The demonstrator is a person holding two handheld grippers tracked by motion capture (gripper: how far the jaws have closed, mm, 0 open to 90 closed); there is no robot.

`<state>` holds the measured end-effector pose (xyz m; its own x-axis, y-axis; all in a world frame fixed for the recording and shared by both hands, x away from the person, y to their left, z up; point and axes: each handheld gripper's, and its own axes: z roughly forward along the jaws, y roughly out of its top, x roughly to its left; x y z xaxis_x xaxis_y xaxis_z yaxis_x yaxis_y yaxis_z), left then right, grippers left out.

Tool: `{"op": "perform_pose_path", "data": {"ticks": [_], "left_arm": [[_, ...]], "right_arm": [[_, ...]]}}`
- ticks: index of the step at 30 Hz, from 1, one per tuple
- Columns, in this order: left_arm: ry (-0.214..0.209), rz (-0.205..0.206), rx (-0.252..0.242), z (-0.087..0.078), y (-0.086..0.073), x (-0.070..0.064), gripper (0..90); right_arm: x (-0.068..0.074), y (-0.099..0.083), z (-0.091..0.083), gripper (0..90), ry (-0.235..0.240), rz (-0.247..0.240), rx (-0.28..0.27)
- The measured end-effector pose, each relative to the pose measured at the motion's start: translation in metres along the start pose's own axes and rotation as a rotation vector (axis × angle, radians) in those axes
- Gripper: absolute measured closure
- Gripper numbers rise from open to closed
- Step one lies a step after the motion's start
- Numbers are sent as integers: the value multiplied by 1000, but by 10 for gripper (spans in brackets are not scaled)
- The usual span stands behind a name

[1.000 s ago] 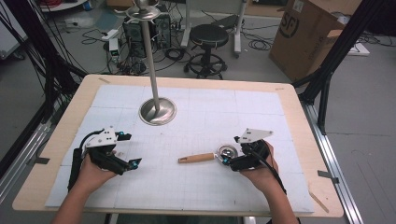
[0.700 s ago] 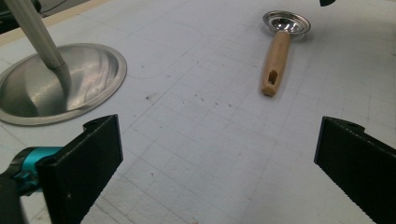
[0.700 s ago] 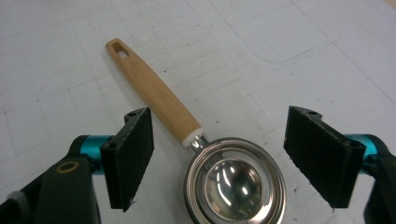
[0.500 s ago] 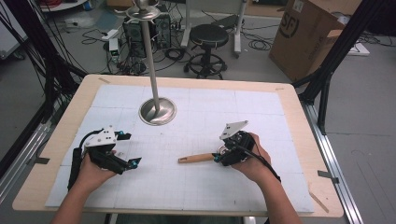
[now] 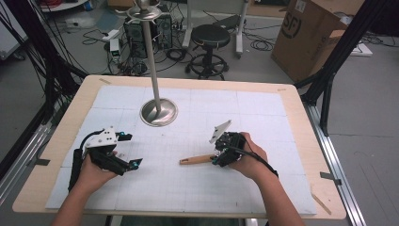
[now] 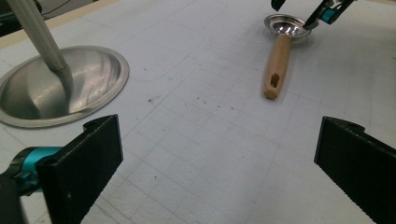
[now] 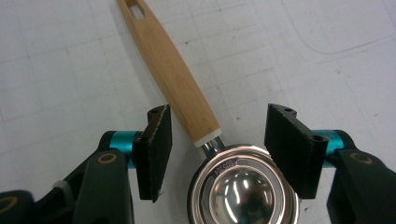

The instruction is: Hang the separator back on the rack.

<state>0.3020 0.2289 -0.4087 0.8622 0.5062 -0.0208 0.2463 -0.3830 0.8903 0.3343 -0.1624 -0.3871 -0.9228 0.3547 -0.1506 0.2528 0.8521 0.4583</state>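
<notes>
right gripper jaws apart, astride strainer neck, lower centre of frame; wooden handle runs to upper left | left gripper wide open, lower left of mat | stand upper centre

mat between claws bare — open | stand base — far-side obstacle

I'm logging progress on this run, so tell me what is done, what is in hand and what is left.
Done: the right gripper has its open jaws on either side of the strainer where the metal bowl meets the wooden handle. In hand: nothing is gripped yet, and the strainer lies flat on the mat. Left: closing and lifting. The left gripper waits open near the metal stand.
</notes>
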Motion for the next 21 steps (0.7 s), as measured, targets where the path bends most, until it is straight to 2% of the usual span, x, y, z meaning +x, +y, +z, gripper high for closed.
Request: {"op": "perform_pose_path", "data": {"ticks": [9,21], "left_arm": [[-5,1,6,0,0,-1,17],[-12,15,34,2,-1,-4,17]], "right_arm": [[-3,8,11,526,79,-31,74],[0,13,35,573,95,-109,198]]}}
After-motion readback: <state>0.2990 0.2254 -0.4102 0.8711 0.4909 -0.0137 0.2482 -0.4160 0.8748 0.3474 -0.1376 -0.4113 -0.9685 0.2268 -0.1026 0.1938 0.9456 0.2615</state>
